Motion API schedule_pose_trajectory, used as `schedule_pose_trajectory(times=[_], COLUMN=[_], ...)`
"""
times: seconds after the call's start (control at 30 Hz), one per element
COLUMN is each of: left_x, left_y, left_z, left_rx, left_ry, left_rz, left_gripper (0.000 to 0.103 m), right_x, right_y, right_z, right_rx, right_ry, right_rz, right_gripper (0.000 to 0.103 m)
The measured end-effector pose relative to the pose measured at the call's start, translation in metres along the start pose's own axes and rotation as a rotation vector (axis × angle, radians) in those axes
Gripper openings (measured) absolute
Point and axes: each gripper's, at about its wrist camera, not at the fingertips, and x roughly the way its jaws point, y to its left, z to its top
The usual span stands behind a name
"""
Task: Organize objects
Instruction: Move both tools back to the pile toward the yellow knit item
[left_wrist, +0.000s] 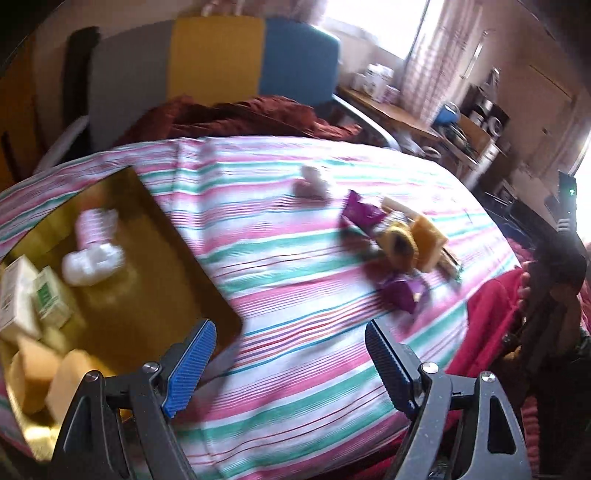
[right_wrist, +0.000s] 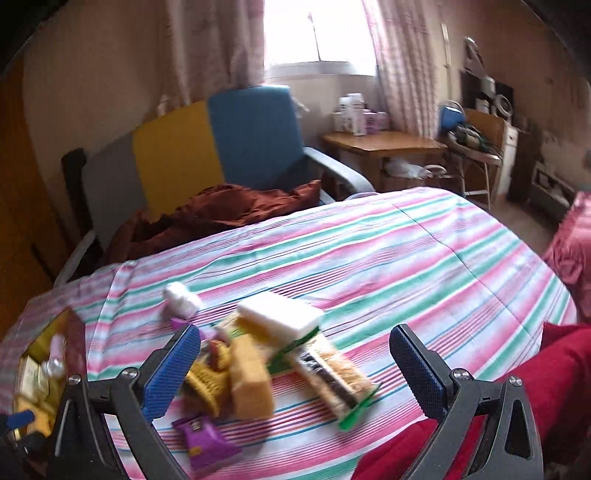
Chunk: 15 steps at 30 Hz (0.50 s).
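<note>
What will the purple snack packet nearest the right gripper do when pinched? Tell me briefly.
The purple snack packet looks like thin foil wrap, so it will probably crumple and flex rather than stay stiff. It lies flat on the striped cloth, so rolling seems unlikely. The glossy film may slip.

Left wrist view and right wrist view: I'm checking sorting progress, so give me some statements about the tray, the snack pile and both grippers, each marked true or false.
1. The left gripper holds a purple packet. False: it is open and holds nothing.
2. The gold tray already holds small boxes and a white item. True.
3. The snack pile lies on the striped cloth, outside the tray. True.
4. The right gripper is shut on the sponge. False: it is open, with the pile ahead of it.
</note>
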Motion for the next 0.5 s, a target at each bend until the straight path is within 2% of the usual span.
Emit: schedule_pose_trajectory(times=[0.1,0.17,0.33,0.5], left_x=[0.015,0.027,0.06,0.092], left_y=[-0.013,-0.022,-0.043,-0.066], left_z=[0.01,0.017,0.039,0.057], left_rx=[0.018,0.024,-0.022,-0.023], left_ry=[0.031,0.057,0.123,0.179], left_rz=[-0.062,-0.111,-0.229,-0.261], left_gripper=[0.085,0.085,0.085,0.085], right_x=[0.008,0.004,0.005,0.004], right_y=[-0.016,-0.021,-0.028,-0.028], right_z=[-0.003,-0.003,-0.003,-0.004], right_rx=[0.077,0.1,0.148,0.149], right_ry=[0.022,-0.005,-0.003,-0.008], right_rz=[0.039,0.063,0.093,0.104], right_gripper=[0.103,0.103,0.103,0.103])
